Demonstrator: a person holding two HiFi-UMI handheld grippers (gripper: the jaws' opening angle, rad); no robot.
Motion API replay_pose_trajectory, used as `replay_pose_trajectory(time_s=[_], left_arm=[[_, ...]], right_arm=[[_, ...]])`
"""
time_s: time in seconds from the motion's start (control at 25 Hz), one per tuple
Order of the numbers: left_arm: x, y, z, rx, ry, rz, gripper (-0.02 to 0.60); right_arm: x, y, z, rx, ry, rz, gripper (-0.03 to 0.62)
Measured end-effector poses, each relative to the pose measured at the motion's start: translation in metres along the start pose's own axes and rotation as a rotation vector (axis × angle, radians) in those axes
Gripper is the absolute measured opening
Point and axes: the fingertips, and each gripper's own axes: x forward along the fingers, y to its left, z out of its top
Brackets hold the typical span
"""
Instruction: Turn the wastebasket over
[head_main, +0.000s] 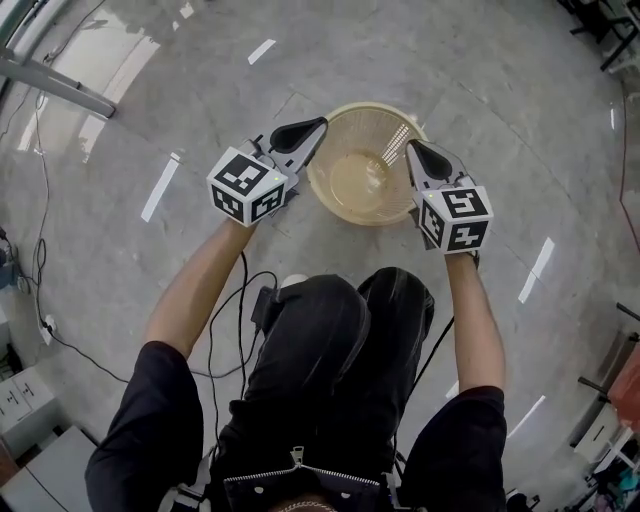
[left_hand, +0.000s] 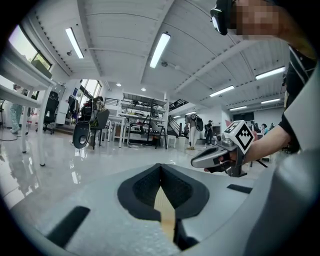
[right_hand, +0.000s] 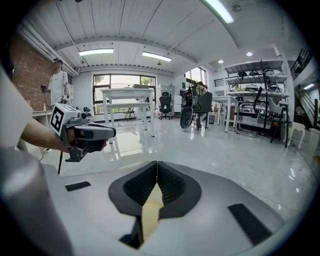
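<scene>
Over the glossy grey floor a round beige mesh wastebasket stands mouth up, so its inside bottom shows from the head view. Whether its base touches the floor cannot be told.

The left hand-held gripper bites the wastebasket's left rim, and the right hand-held gripper bites the rim on the opposite side, so the 2 face each other across the open mouth. In the left gripper view the 2 dark ribbed pads are pressed together on a thin beige strip of the wall. The right gripper view shows the same: its pads are clamped on a beige strip that runs down between them.

Each marker cube lies on the side of its gripper away from the wastebasket, the left cube and the right cube.

The person's knees in black trousers are just on the near side of the wastebasket. A black cable trails on the floor well apart from the wastebasket, to its near left.
</scene>
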Motion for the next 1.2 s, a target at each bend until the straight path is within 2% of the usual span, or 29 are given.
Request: replay_pose_trajectory(time_s=[0.2, 0.44, 0.56, 0.76, 1.0, 1.2], left_arm=[[0.001, 0.000, 0.033, -0.031, 0.003, -0.011, 0.003], [-0.006, -0.018, 0.104, -0.051, 0.037, -0.034, 0.003], [-0.015, -0.034, 0.155, -0.072, 0.051, -0.036, 0.003], [-0.038, -0.072, 0.248, -0.108, 0.067, -0.024, 0.003], [-0.069, -0.117, 0.365, -0.098, 0.086, -0.021, 0.003], [-0.094, -0.162, 0.448, -0.088, 0.090, -0.024, 0.003]], right_arm=[[-0.009, -0.002, 0.033, 0.017, 0.001, -0.015, 0.012], [-0.045, 0.008, 0.098, 0.076, 0.020, 0.002, 0.012], [-0.074, 0.018, 0.142, 0.095, 0.047, 0.035, 0.012], [-0.142, 0.033, 0.225, 0.149, 0.058, 0.042, 0.012], [-0.226, 0.048, 0.327, 0.229, 0.023, -0.007, 0.012], [-0.300, 0.065, 0.394, 0.236, -0.019, -0.077, 0.012]])
